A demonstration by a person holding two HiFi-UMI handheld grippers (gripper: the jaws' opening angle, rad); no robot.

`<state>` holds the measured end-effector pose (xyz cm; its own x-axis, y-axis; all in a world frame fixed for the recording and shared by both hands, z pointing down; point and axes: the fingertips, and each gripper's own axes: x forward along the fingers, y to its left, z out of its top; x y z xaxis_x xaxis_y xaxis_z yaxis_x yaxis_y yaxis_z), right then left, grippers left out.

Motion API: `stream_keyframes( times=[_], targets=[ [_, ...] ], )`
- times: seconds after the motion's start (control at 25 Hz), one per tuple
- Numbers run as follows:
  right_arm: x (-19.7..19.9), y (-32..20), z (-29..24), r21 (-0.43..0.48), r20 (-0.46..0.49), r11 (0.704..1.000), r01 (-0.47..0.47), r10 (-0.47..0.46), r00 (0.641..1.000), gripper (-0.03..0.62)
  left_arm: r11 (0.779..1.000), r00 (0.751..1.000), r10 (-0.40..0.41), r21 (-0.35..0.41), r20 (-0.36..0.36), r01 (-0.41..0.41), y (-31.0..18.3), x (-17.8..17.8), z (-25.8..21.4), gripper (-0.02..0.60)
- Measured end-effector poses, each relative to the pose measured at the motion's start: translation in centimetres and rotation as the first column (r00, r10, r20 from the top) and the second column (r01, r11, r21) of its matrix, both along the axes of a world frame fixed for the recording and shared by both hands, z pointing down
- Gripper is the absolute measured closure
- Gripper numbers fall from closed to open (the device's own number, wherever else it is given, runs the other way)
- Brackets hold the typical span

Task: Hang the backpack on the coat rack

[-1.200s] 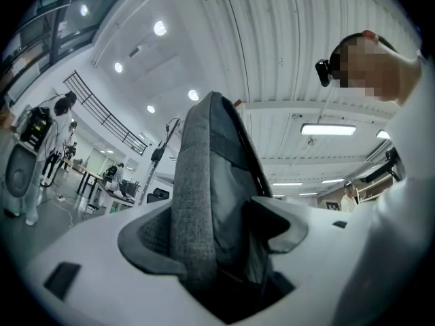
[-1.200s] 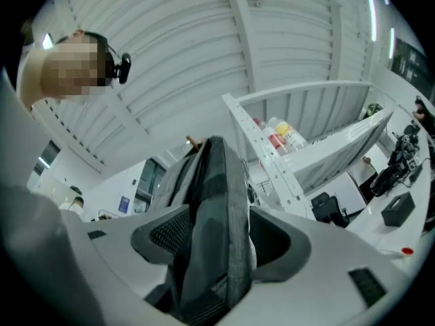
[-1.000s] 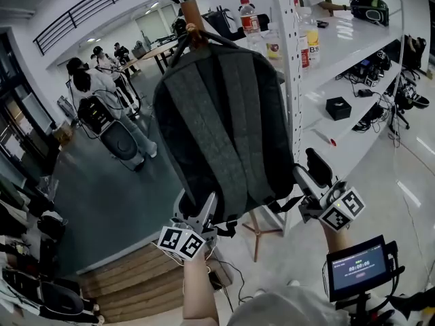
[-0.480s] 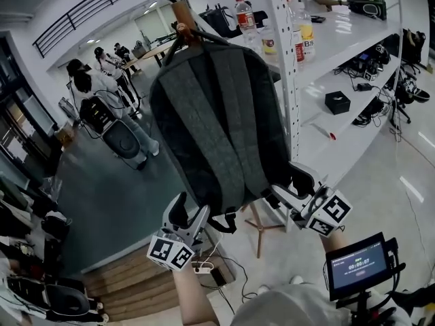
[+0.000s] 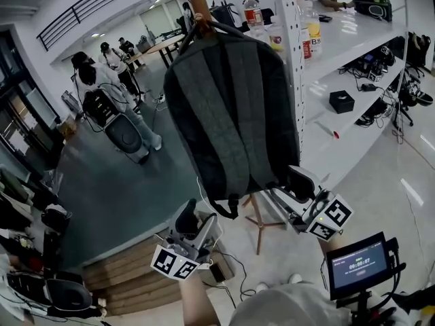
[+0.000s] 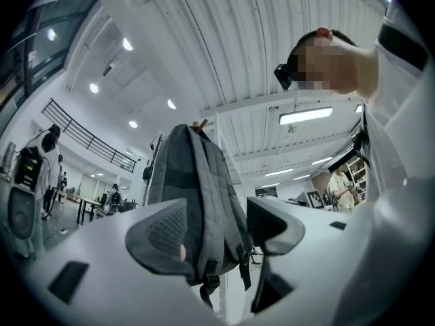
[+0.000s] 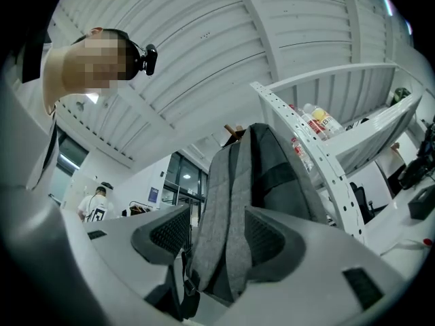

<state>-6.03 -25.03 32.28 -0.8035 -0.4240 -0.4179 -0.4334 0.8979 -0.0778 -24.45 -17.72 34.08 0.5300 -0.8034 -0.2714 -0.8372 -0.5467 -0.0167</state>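
On rack (image 5: 201, 9), backpack (image 5: 231, 107) hangs vertical, top up; left claw (image 5: 197, 217) closing, empty; right claw (image 5: 288, 189) open astride it.

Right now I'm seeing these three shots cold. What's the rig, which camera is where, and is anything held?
There is no robot here: a person carries a two-jaw gripper in each hand. The head view comes from a camera on the person's head, looking down. The other two cameras ride on the grippers and look along their jaws. The grey backpack already hangs from the wooden coat rack, beside a white shelf with bottles. The left gripper sits below the backpack, its jaws closing slightly with nothing between them; the backpack only shows beyond. The right gripper has its jaws apart around the backpack's lower corner, with a gap beside one pad, so it looks unclamped. Nothing is held.
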Motion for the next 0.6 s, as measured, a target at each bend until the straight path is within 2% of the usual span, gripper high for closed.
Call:
stream_keyframes(
  times=[0.12,0.36,0.6],
  targets=[
    [0.2,0.2,0.7,-0.009,-0.009,1.0,-0.002,0.002,1.0,0.336,0.999,0.999,0.034,-0.01,-0.039,-0.035,-0.2,1.0,0.9,0.349],
    [1.6,0.7,2.0,-0.051,-0.003,0.998,-0.024,0.024,1.0,0.336,0.994,0.991,0.096,-0.048,-0.094,-0.101,-1.5,3.7,2.4,0.399],
    [2.0,1.9,2.7,-0.038,-0.031,0.998,-0.052,0.05,0.998,0.336,0.99,0.982,0.121,-0.061,-0.146,-0.131,-2.0,4.9,2.8,0.539]
  ],
)
